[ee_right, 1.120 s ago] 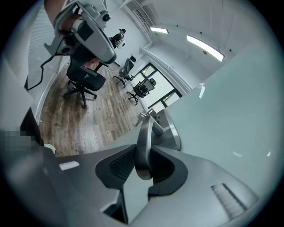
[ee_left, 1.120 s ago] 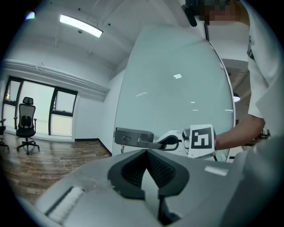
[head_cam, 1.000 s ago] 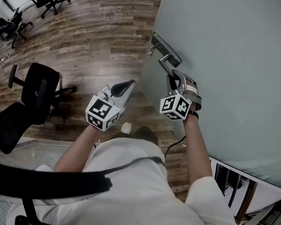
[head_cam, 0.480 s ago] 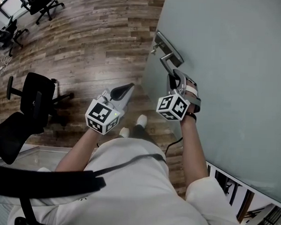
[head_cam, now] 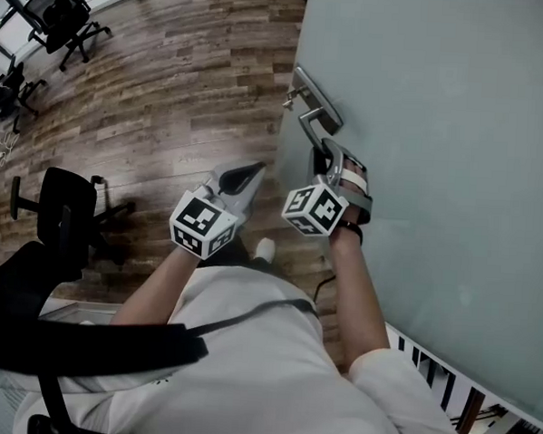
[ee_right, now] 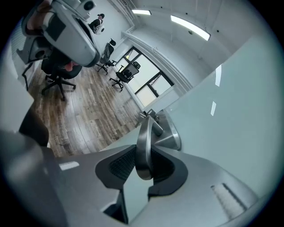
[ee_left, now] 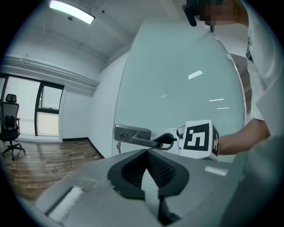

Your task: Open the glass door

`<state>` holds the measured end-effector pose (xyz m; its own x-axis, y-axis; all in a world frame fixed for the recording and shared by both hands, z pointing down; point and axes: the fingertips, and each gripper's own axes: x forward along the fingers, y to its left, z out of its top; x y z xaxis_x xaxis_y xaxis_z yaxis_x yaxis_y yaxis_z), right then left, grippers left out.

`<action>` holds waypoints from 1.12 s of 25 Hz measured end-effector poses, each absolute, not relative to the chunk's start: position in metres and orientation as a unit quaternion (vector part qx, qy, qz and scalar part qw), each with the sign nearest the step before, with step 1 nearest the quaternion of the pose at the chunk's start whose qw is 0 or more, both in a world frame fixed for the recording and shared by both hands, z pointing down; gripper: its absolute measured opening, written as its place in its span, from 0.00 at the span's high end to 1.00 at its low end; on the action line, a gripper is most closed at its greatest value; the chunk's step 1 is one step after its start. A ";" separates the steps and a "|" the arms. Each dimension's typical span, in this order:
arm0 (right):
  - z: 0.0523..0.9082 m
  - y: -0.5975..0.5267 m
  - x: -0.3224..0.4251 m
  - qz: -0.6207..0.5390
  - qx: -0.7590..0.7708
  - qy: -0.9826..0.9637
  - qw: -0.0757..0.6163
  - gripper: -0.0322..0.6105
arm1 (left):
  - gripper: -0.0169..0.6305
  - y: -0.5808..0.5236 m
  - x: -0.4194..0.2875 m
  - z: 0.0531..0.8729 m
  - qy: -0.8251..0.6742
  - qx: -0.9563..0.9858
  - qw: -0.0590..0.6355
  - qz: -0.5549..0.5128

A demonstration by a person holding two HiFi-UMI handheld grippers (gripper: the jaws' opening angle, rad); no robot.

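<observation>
The frosted glass door (head_cam: 439, 130) fills the right of the head view, with a metal lock plate (head_cam: 316, 96) near its edge and keys (head_cam: 289, 99) hanging from it. My right gripper (head_cam: 324, 160) is shut on the outer end of the steel lever handle (head_cam: 308, 123). In the right gripper view the lever (ee_right: 144, 146) runs between the pads of my right gripper (ee_right: 143, 166), which press on it. My left gripper (head_cam: 246, 176) hangs shut and empty just left of the door edge. From the left gripper view the handle (ee_left: 142, 142) shows beyond its closed tips (ee_left: 146, 153).
Wood-plank floor (head_cam: 170, 79) spreads left of the door. A black office chair (head_cam: 63, 219) stands close at the lower left, with more chairs (head_cam: 60, 14) by the windows at the far left. A cable trails past the person's foot (head_cam: 263, 249).
The right gripper has stayed clamped on the lever while both hands shifted with it. The two grippers now sit closer together. The person has stepped, and the black chair has slid lower in the view.
</observation>
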<state>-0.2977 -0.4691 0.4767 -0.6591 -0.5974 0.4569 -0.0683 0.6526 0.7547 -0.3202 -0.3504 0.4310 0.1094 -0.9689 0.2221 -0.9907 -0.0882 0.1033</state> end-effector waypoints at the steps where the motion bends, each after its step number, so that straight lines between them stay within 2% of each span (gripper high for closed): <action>1: 0.476 -0.468 -0.297 -0.365 0.204 -0.832 0.364 0.80 | 0.97 -0.350 -0.320 0.430 -0.662 0.740 0.113 0.048; 10: 0.484 -0.532 -0.293 -0.350 0.238 -0.824 0.376 0.80 | 0.97 -0.421 -0.321 0.441 -0.615 0.779 0.106 0.058; 15: 0.490 -0.510 -0.300 -0.347 0.265 -0.816 0.378 0.80 | 0.97 -0.408 -0.350 0.451 -0.577 0.809 0.101 0.056; 28: 0.491 -0.711 -0.242 -0.300 0.292 -0.817 0.398 0.80 | 0.97 -0.633 -0.332 0.438 -0.486 0.862 0.116 0.081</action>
